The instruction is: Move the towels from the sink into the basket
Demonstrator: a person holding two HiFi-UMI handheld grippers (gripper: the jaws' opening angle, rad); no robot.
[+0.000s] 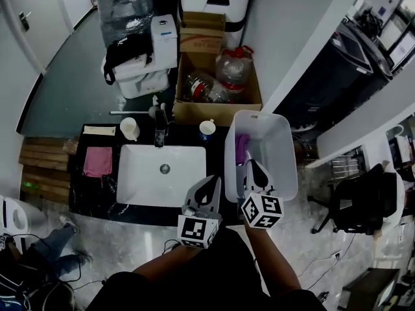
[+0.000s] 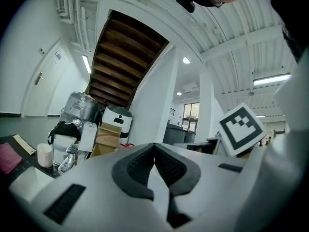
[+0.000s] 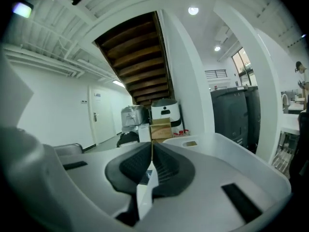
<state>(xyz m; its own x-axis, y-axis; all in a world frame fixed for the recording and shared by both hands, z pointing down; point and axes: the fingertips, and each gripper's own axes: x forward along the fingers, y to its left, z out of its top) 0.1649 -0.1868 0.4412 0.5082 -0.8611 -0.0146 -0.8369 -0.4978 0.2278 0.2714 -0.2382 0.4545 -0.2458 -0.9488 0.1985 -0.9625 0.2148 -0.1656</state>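
In the head view a white sink is set in a dark counter, and its basin shows only the drain. To its right stands a white basket with a purple towel inside near its left wall. A pink towel lies flat on the counter left of the sink. My left gripper hangs over the sink's right edge, jaws shut with nothing between them. My right gripper is above the basket's near left part, also shut and empty. The basket's rim lies just ahead of it.
Behind the sink stand a faucet, a white cup and a blue cup. Beyond them are a cardboard box with water bottles and white appliances. A wall runs along the right, with an office chair past it.
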